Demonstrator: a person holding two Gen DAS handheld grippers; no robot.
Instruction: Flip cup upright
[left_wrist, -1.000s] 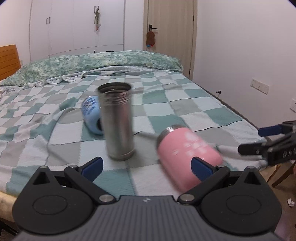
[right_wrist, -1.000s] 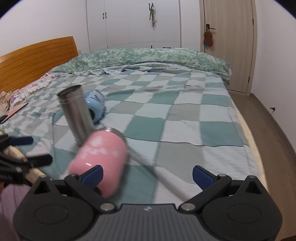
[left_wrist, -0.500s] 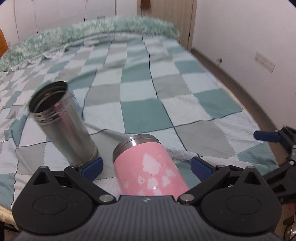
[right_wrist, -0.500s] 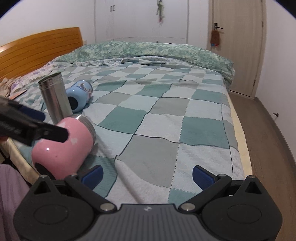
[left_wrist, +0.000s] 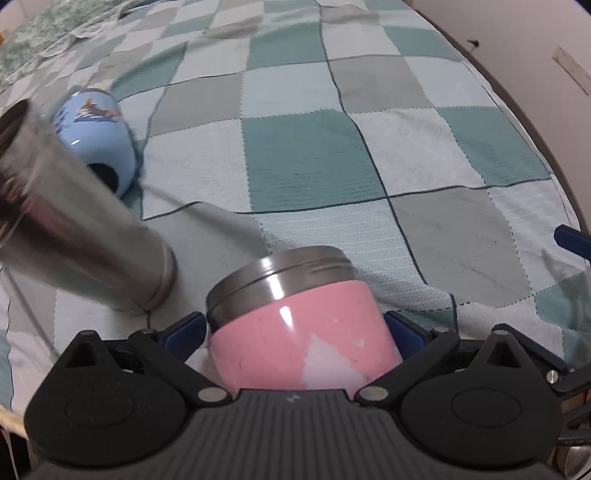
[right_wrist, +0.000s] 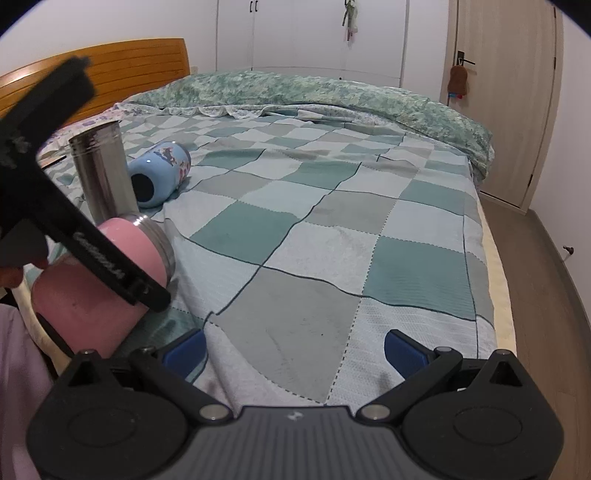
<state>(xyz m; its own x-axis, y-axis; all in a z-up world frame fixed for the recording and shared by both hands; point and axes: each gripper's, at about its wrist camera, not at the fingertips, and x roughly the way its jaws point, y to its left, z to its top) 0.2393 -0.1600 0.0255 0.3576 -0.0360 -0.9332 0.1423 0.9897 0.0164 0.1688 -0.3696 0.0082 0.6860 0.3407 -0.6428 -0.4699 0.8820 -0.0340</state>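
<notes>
Right now the left gripper (left_wrist: 295, 328) sits spread wide around the pink cup (left_wrist: 299, 328), which lies on its side on the bed (left_wrist: 306, 162) with its steel rim pointing away from the camera. Both blue fingertips (left_wrist: 184, 328) flank the pink body, and whether they actually press on it is hard to say: on the cup's left a thin strip of blanket shows, while on its right the pad seems just at the surface. The cup's base is lost behind the gripper's own black housing.

Left of the pink cup stands the steel tumbler (left_wrist: 81, 229), smeared with blur in the left wrist view and cut off at the frame's edge; the right wrist view shows it upright (right_wrist: 103, 173). Beyond the tumbler lies the blue cup (left_wrist: 96, 144) on its side, dark opening facing the camera.

Over to the right gripper (right_wrist: 295, 349): fingers wide apart with only the checked blanket between them, well to the right of the pink cup (right_wrist: 92, 277). From there, a black finger of the left gripper (right_wrist: 92, 254) crosses the cup and hides its middle. A sliver of the right gripper's blue pad (left_wrist: 572, 240) peeks in at the left camera's edge.
</notes>
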